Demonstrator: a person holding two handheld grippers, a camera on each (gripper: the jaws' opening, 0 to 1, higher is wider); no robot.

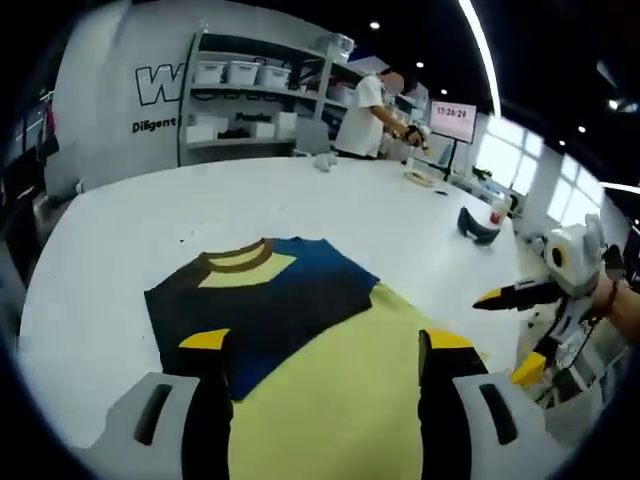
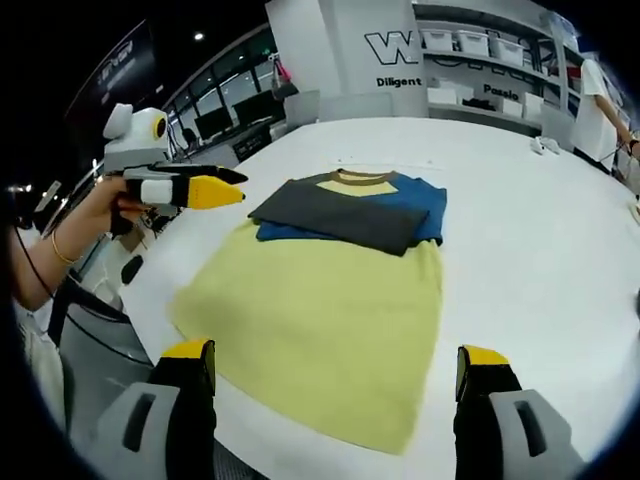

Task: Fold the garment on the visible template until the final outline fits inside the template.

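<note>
Garment [image 2: 330, 290] is being left flat on the white table [image 2: 520, 240], sleeves already folded in across the chest & yellow body trailing toward the edge, while both grippers, left gripper [image 1: 325, 350] & right gripper [image 2: 335, 365], are being held above it w/ jaws spread, nothing pinched, prob. lining up for the hem fold.

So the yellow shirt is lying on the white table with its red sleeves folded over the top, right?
Almost. The sleeves folded over the top are blue and dark grey, not red; the right gripper view shows this best. The rest holds: the yellow shirt lies on the white table.
</note>
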